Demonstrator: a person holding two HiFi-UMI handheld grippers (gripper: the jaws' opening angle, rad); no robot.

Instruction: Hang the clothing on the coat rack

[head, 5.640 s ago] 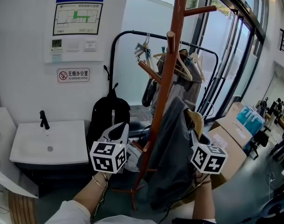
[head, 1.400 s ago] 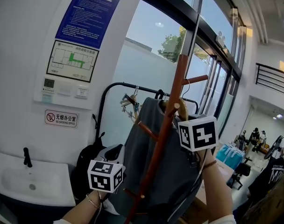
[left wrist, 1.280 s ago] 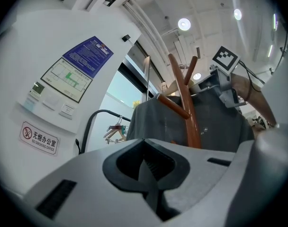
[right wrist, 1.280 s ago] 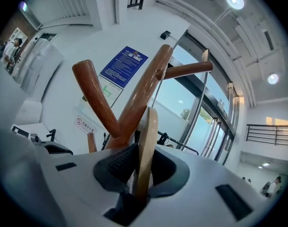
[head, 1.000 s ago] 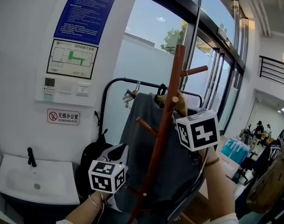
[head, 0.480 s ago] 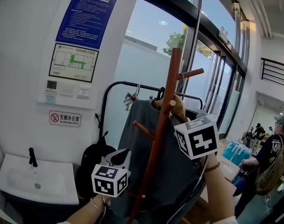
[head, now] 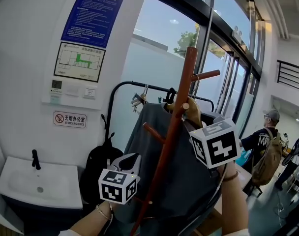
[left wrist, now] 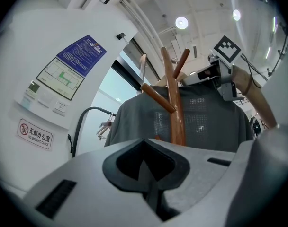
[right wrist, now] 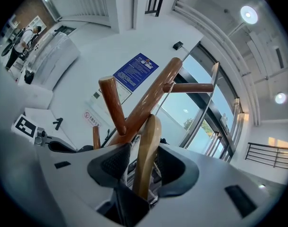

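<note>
A grey garment (head: 154, 146) hangs on a wooden hanger (head: 189, 111) against the red-brown coat rack (head: 176, 122), just below its upper pegs. My right gripper (head: 201, 126) is at the hanger's right end. In the right gripper view, the hanger (right wrist: 148, 131) stands between the right gripper's (right wrist: 142, 161) jaws, which have just been opening and no longer press on it. My left gripper (head: 130, 160) is lower, left of the pole, with its jaws together and nothing in them. The left gripper (left wrist: 145, 156) view looks up at the rack (left wrist: 175, 112) and garment (left wrist: 205, 122).
Behind the rack stands a black clothes rail (head: 139, 88) with hangers and dark clothes. A black backpack (head: 98, 166) leans below it, and a white sink (head: 31, 183) is at the left. A person with a backpack (head: 265, 149) walks at the right by the glass doors.
The right gripper's cube has drawn slightly right and down from the hanger. The left gripper has shifted a little right. The garment stays on the rack. A person has walked in at the right.
</note>
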